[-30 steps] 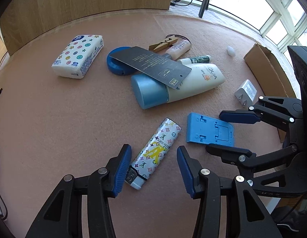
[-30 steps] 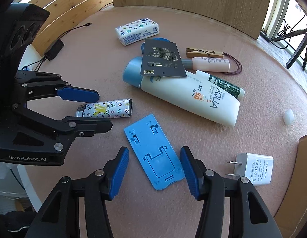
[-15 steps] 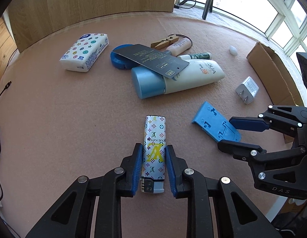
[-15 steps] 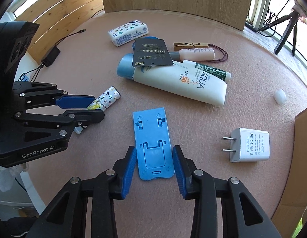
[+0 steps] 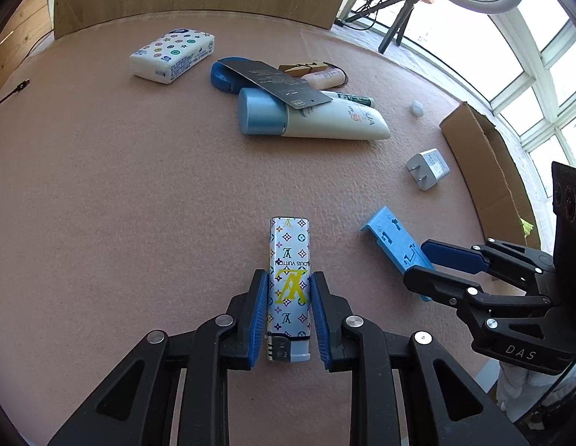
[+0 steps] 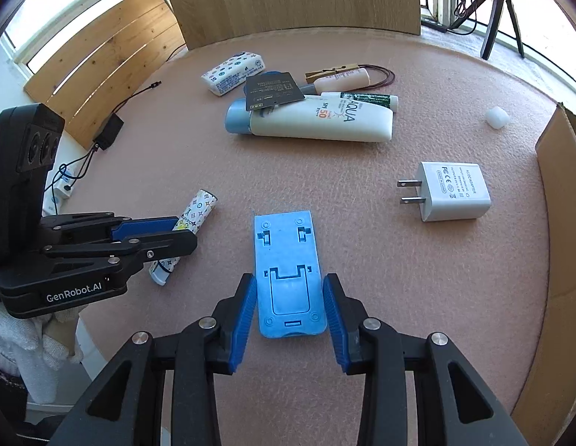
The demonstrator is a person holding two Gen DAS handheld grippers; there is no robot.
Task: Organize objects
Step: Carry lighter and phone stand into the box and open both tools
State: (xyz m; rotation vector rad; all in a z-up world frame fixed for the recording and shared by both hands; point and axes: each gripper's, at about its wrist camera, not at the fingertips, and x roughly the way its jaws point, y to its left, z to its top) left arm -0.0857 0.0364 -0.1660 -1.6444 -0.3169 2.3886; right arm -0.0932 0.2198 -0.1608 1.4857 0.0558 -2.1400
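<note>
On the pink felt table (image 5: 139,193), the left gripper (image 5: 289,286) pinches a monogram-print lighter (image 5: 289,282) by its long sides, blue pads pressed to it near the metal-headed end; its jaws have just been closing onto it. The lighter points toward 12 o'clock from the gripper and seems raised off the felt, though the view does not settle that.

At 11 o'clock from the lighter lies a tissue pack (image 5: 173,55) with coloured dots. At 12 o'clock sits the cluster: a blue round lid (image 5: 222,74), a dark card (image 5: 276,83) lying across it and across the blue cap of a white sunscreen tube (image 5: 325,120), with a wooden clothespin (image 5: 299,68) and a small pink tube (image 5: 327,78) behind.

At 3 o'clock from the lighter, the right gripper (image 6: 289,299) clamps a blue plastic phone stand (image 6: 288,275) by its side edges, its jaws having just been closing too. In the right wrist view the stand points toward 12 o'clock, the sunscreen tube well beyond it.

A white USB charger (image 6: 449,192) lies at 2 o'clock from the stand, prongs toward the middle. A small white cap (image 6: 496,117) rests beyond it, and a cardboard box (image 6: 559,193) stands at the table's right edge.
</note>
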